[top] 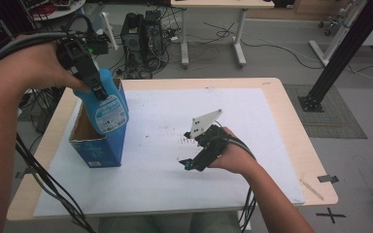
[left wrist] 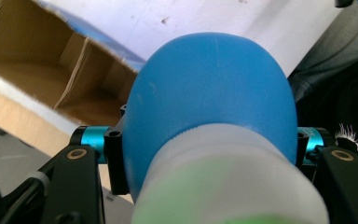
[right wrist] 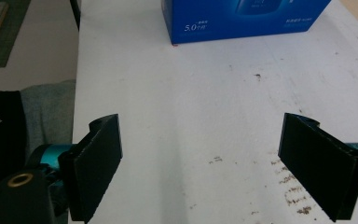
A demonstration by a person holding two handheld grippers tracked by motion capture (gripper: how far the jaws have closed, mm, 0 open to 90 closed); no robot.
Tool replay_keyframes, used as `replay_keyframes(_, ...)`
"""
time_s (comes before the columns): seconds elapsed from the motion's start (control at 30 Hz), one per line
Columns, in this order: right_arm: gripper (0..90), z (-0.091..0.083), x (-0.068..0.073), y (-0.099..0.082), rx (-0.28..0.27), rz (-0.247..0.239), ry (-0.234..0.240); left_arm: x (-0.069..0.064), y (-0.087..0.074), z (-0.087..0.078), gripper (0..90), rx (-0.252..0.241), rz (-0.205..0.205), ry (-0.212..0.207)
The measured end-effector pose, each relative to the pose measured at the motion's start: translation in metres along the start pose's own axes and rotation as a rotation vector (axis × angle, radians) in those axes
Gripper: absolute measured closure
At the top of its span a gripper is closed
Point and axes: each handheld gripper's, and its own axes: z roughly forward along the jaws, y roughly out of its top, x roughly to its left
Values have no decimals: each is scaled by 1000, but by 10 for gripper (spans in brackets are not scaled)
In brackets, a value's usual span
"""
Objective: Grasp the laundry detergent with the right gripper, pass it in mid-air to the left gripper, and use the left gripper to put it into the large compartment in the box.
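Above the box: left gripper (top: 98, 91) holds the bottle (top: 108, 104) over the open top, clear of the cardboard inside.
Left gripper: jaws clamped on the bottle's blue body, one at each flank; in the left gripper view they flank the blue dome (left wrist: 212, 100), with the whitish, green-tinted end nearest the camera.
Bottle: light blue, tilted, its lower end at the box's rim; whether it touches the rim cannot be told.
Bottle label: white panel with small print, too small to read in the high view.
Box (top: 98, 145): blue outside, brown cardboard inside, top flaps open, standing upright on the sheet's left part.
Box writing: in the right gripper view the blue face (right wrist: 242, 18) shows white print, "5.0" followed by characters too small to read; other lines are blurred.
Sheet (top: 160, 184): white, covers most of the table, with small dark marks to the right of the box.
Right gripper (top: 188, 164): resting low on the sheet, well to the right of the box, pointing toward it; jaws wide apart with nothing between them, bare sheet showing in the gap (right wrist: 200, 140).
Table (top: 296, 141): light wood edge showing around the sheet, right of the box.
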Motion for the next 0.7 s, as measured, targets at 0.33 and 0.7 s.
replay_keyframes(0.33, 126, 4, -2, 1, 15, 0, 7, 26, -17, -2, 384, -8, -135, 25)
replay_keyframes(0.7, 126, 8, -1, 3, 29, 3, -2, 48, -25, 12, 385, 10, -274, 31)
